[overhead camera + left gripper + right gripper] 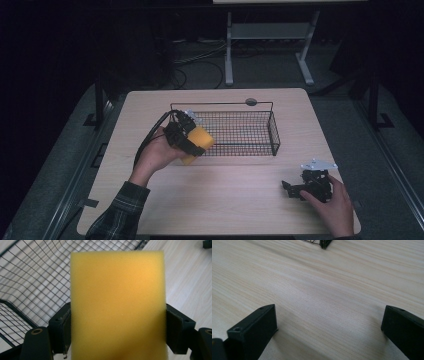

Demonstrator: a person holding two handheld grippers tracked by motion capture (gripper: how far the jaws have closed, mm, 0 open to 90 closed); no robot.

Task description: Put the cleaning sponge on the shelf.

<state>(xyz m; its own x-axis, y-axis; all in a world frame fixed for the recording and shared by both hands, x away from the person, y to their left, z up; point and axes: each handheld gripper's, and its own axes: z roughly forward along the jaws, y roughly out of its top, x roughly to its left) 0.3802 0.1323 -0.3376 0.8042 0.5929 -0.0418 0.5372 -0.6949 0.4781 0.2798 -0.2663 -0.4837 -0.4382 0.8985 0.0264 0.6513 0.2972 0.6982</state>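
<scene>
A yellow sponge [196, 142] is held off the table at the front left corner of the black wire basket [250, 104], with my left gripper [192, 141] shut on it. In the left gripper view the sponge [117, 305] stands upright between both pads, which press on its sides, and the basket's mesh [32, 277] lies behind it to the left. My right gripper [292, 188] rests low near the table's front right, held by a hand. Its jaws stand wide apart in the right gripper view, open [329, 325] over bare wood.
The wooden table [220, 200] carries the basket at its middle back. A basket corner [324, 243] shows at the top of the right gripper view. Beyond the table's far edge are a white desk frame [270, 35] and cables on a dark floor.
</scene>
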